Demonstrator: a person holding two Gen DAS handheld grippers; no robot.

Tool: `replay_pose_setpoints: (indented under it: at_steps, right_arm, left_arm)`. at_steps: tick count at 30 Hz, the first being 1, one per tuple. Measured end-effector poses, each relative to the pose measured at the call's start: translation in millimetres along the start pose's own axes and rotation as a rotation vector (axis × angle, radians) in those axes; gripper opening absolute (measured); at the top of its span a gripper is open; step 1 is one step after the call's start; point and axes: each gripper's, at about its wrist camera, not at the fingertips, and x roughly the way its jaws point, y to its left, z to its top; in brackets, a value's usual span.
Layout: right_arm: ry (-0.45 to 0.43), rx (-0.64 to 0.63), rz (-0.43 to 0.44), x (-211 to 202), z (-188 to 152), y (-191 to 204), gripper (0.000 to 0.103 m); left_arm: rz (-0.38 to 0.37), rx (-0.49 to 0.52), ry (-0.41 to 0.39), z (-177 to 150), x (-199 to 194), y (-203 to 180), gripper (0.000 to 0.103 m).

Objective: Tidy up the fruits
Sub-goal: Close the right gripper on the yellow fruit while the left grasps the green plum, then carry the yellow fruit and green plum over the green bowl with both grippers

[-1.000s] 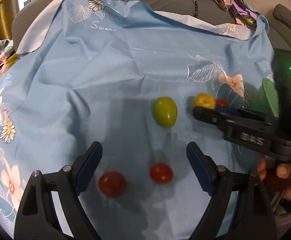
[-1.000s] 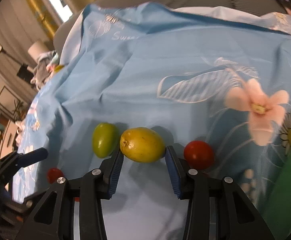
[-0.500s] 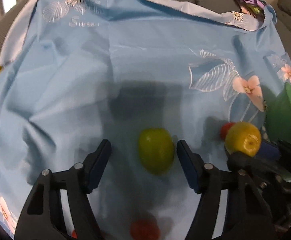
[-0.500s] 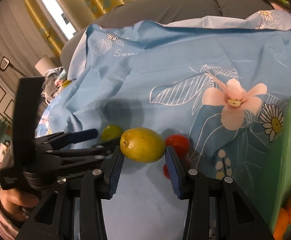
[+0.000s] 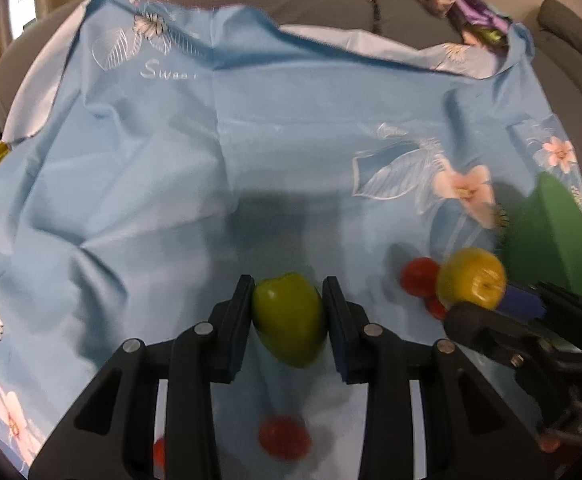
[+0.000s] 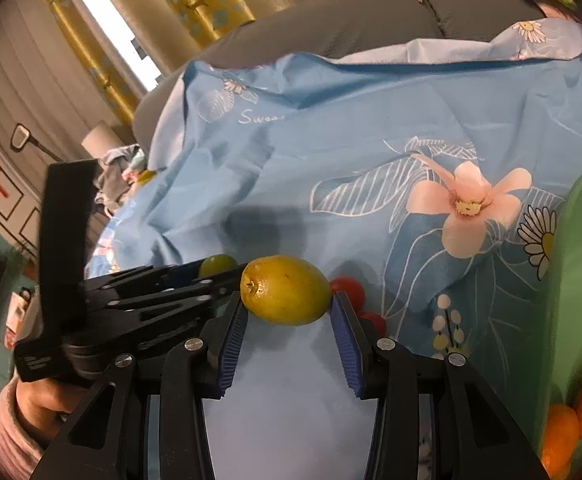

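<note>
While blue cloth [image 5: 171, 168] bears three red fruits [image 5: 285, 438], one green fruit [image 5: 289, 318], one yellow fruit [image 6: 285, 290]

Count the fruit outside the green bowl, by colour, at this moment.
Green fruit: 1
Yellow fruit: 1
Red fruit: 4, the last one half hidden at the bottom edge of the left wrist view
Total: 6
</note>
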Motion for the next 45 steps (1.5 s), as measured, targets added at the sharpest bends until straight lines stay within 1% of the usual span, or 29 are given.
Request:
replay_pose_setpoints:
  at_steps: [6,11,16,21,26,32,45]
  right_arm:
    - [-0.043,-0.027,0.043,-25.8,-5.7,20.2,0.044]
    - [-0.078,-0.045,0.052,-53.6,-13.3,32.6,0.044]
    - [-0.117,-0.064,0.019,-85.9,-26.9,39.5,0.044]
    - [-0.15,-0.057,-0.021,-114.9,-41.3,35.4,0.044]
    - [-0.186,-0.048,-0.056,-139.8,-51.6,28.1,0.044]
    - [-0.213,-0.031,-0.088,-159.3,-58.8,15.7,0.044]
    - [-0.267,0.024,-0.144,-184.9,-63.5,-21.6,0.045]
  left_arm:
    - [-0.01,0.01,-0.063,-17.5,-51.9,-0.5,0.035]
    - [-0.008,0.005,-0.09,-34.5,-82.1,-6.9,0.035]
    - [-0.022,0.006,-0.105,-55.5,-106.2,-20.2,0.035]
    - [-0.043,0.028,-0.117,-68.0,-123.9,-41.5,0.035]
    - [-0.051,0.064,-0.125,-70.6,-134.2,-63.6,0.035]
    - [-0.076,0.111,-0.139,-67.2,-139.8,-92.4,0.035]
    - [-0.149,0.22,-0.153,-42.7,-131.2,-154.7,0.035]
